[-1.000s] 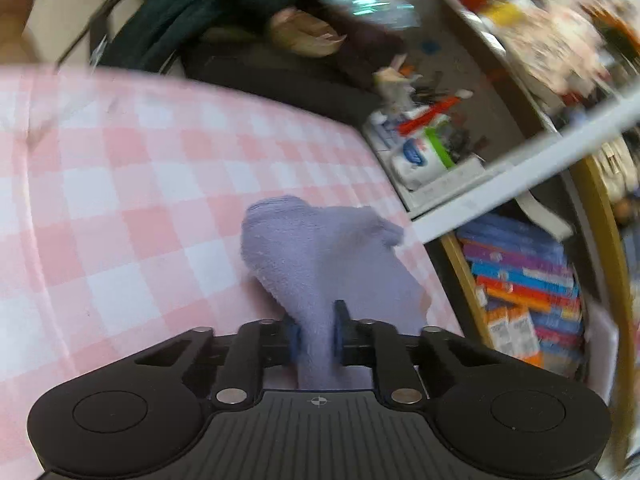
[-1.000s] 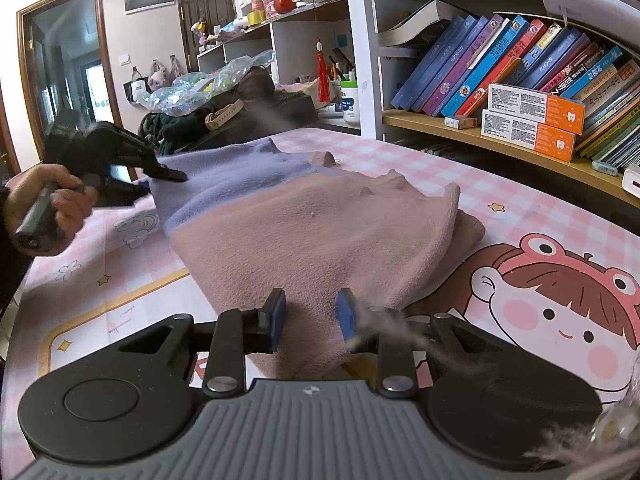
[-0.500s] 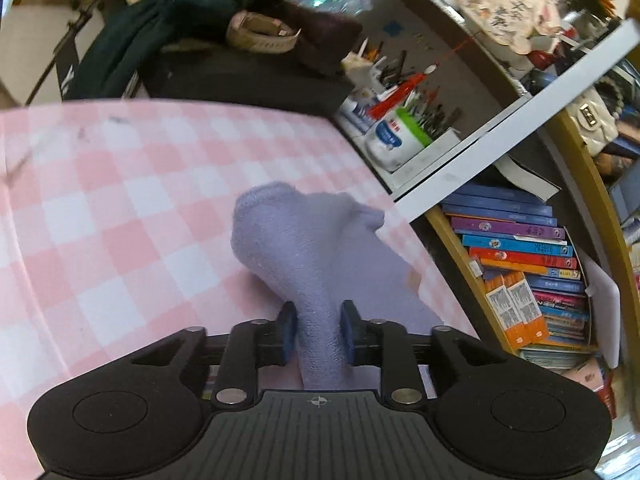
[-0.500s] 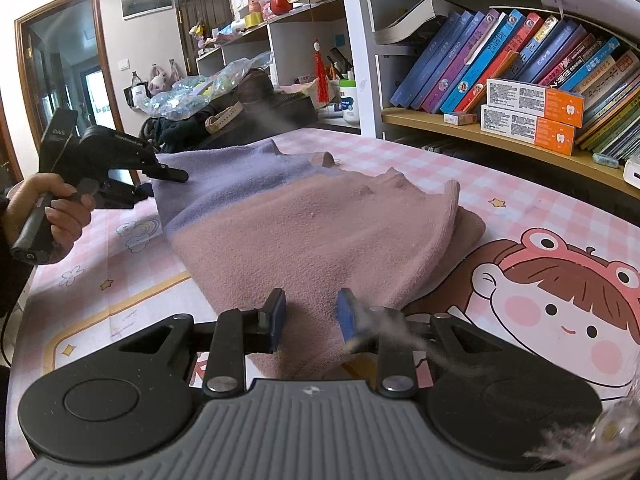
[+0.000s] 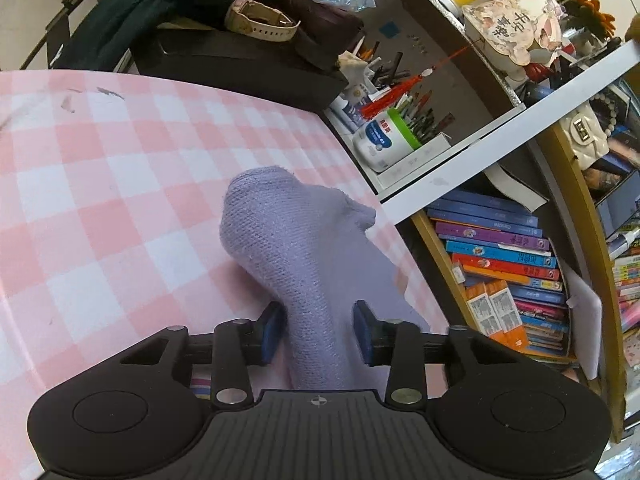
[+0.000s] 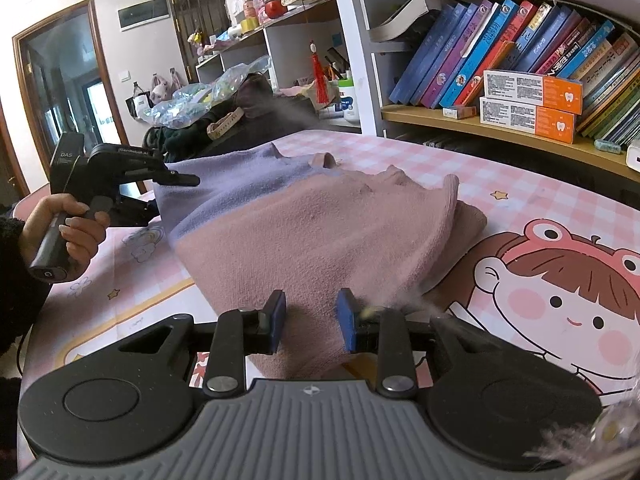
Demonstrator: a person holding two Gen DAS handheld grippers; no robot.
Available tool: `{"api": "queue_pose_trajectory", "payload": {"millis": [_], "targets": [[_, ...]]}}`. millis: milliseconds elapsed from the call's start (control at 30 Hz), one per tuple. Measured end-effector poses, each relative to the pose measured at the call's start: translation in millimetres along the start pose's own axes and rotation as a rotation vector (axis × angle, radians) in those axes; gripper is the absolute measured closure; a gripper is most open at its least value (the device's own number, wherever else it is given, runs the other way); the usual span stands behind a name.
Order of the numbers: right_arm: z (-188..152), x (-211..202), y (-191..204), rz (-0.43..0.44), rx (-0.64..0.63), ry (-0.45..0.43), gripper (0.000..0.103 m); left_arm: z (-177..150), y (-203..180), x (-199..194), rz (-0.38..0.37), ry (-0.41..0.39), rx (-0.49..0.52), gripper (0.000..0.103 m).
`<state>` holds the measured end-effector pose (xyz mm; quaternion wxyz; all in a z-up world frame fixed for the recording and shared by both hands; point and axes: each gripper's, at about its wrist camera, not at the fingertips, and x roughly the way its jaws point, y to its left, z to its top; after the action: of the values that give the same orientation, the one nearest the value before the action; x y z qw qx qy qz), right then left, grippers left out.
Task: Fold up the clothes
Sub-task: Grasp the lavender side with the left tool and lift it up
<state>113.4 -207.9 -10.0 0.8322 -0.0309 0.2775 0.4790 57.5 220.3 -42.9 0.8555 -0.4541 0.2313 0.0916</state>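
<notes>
A folded garment (image 6: pixel 304 232) — lavender at one end, dusty pink at the other — lies on the table (image 6: pixel 520 184), which is covered in a pink-and-white check cloth with a cartoon girl printed on it. In the left wrist view the left gripper (image 5: pixel 318 332) has its blue-padded fingers spread, with a ridge of the lavender fabric rising between them; the pads stand a little clear of the cloth on both sides, so nothing looks pinched. From the right wrist view the same tool sits at the lavender corner, held by the person's left hand (image 6: pixel 68 232), though from that angle I cannot tell how far its fingers part. The right gripper (image 6: pixel 311 318) sits at the pink edge, its jaws apart with the cloth lying between and beneath them — probably not clamped, as a gap shows beside each pad. Just beyond the table stands a bookshelf (image 6: pixel 500 60) full of books, and a dark heap of bags and clothing (image 5: pixel 208 20) sits at the far end.
</notes>
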Motion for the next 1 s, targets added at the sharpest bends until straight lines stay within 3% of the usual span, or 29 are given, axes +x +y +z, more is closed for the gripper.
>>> {"api": "queue_pose_trajectory", "payload": {"millis": [67,167,333,500,733,1000], "targets": [[0,-1,0,-0.001,0.001,-0.003,0.076,1,1,1,0.005,0.001,-0.003,0.082],[3,-3,0,-0.005,0.011,-0.010,0.076,6,13,1,-0.017,0.001,-0.039,0.089],[17,2,-1,-0.056,0.054,-0.015,0.076,21,19,-12,-0.012,-0.038,-0.011,0.091],[22,35,17,-0.081,-0.021,0.040,0.075,33,29,-22,0.002,-0.053,0.011,0.090],[23,47,15,-0.078,-0.049,0.053,0.075,33,37,-19,0.014,-0.052,-0.013,0.082],[18,44,10,-0.061,-0.010,0.040,0.074,32,35,-17,0.030,-0.065,-0.011,0.089]]}}
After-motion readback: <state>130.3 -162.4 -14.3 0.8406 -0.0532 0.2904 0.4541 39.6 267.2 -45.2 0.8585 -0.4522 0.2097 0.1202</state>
